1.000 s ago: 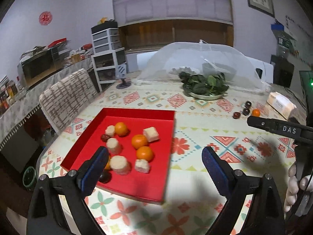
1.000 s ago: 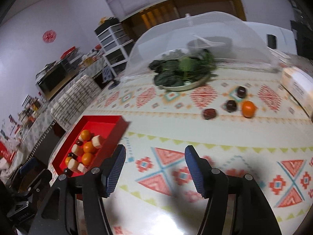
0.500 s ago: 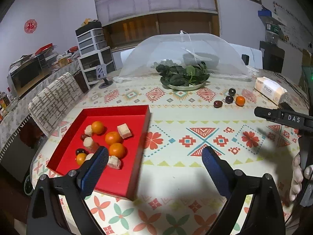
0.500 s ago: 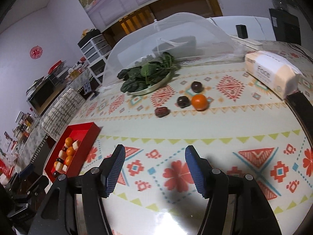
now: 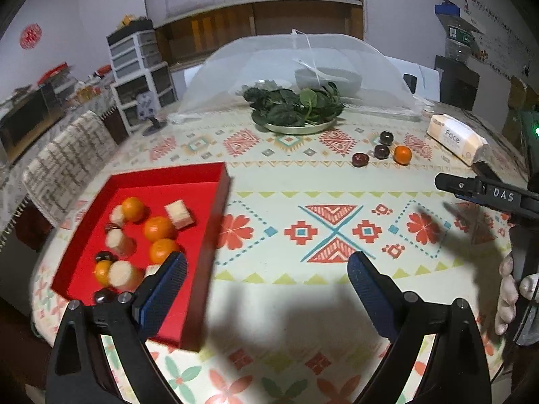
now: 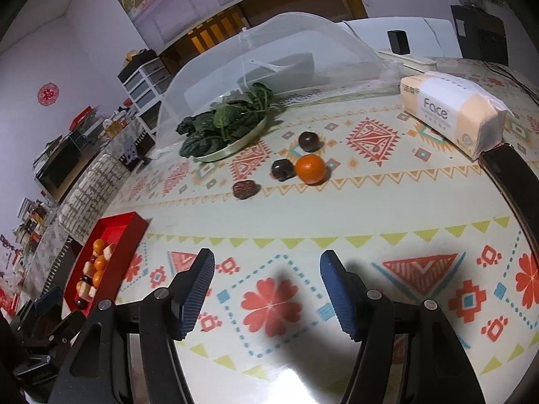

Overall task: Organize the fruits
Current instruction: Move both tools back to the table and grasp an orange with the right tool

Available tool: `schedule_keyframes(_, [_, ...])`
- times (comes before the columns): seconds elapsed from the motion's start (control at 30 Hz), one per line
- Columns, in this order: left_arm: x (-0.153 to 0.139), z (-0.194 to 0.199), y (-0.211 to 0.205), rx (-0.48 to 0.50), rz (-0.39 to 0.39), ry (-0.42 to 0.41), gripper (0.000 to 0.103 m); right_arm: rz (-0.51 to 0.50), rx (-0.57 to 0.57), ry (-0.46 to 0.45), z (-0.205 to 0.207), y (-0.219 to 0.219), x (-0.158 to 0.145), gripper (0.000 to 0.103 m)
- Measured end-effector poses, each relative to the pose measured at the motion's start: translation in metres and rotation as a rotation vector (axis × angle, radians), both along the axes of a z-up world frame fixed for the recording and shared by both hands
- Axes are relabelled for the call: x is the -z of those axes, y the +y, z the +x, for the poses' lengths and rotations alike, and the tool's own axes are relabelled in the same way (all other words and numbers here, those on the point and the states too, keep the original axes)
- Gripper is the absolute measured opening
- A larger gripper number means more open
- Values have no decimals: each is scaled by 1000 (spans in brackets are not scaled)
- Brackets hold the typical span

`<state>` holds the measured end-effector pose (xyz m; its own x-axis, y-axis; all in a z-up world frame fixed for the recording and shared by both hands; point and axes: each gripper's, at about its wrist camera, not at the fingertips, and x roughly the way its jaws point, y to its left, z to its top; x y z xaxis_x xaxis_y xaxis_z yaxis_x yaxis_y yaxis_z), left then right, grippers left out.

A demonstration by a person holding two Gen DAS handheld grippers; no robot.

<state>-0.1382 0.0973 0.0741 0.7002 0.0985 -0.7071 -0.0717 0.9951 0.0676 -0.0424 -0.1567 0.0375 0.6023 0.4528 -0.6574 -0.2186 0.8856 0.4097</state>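
Both the left gripper (image 5: 266,276) and right gripper (image 6: 266,274) hang spread and empty over the table (image 6: 303,222), the left's fingertip hiding part of the red tray's (image 5: 161,176) fruit.

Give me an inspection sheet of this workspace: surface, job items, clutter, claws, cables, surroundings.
Surface: round table with patterned cloth, shadows at the near edge.
Job's things: shallow red rectangular tray holding oranges, pale chunks and dark fruits; loose on the cloth, one small orange, two dark round fruits and one reddish-brown date-like fruit.
Clutter: metal plate of dark leafy greens, white mesh food cover, wrapped tissue pack.
Claws: left claw open, empty; right claw open, empty.
Cables: dark cord on the far right edge.
Surroundings: upholstered chair, plastic drawer unit.
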Motion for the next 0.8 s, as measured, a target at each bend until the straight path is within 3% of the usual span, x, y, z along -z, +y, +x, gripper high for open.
schedule_keyframes(0.27, [8,44,1,85,-156,67,96,-89,67,26,35,-16,9,70])
schedule_keyframes(0.57, [-28,113,-6,161,-153,-60,96,-192,71,42,106,6,16,70])
schedule_keyframes(0.63, [-27,129,-8,180,-157,-46,92,-204,69,49,117,10,20,70])
schedule_keyframes(0.73, [-13,151,-16,206,-151,-5,78,-224,66,51,127,17,26,69])
schedule_keyframes(0.8, [-1,162,-23,228,-157,34,61,-220,58,56,130,18,29,64])
